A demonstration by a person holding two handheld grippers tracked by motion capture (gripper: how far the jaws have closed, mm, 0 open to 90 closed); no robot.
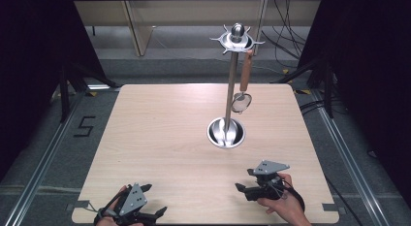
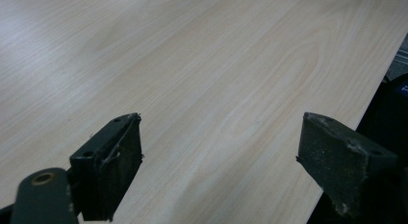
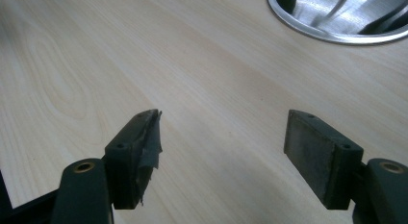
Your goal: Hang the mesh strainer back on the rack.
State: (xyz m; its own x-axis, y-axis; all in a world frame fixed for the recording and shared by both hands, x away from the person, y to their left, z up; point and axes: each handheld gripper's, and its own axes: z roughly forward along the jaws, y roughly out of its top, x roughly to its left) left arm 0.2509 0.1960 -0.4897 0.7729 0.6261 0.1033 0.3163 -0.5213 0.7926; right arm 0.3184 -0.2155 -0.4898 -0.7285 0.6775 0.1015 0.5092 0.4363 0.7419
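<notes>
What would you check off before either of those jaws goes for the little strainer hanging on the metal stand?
1. Left gripper open, nothing between its jaws: ok.
2. Right gripper open and empty: ok.
3. Strainer hanging from a hook on the stand, wooden handle up, free of the pole: ok.
4. Stand upright, round base flat on the table: ok.
5. Bare tabletop between the right gripper and the base: ok.
6. How firmly the strainer sits on its hook: cannot tell.
</notes>
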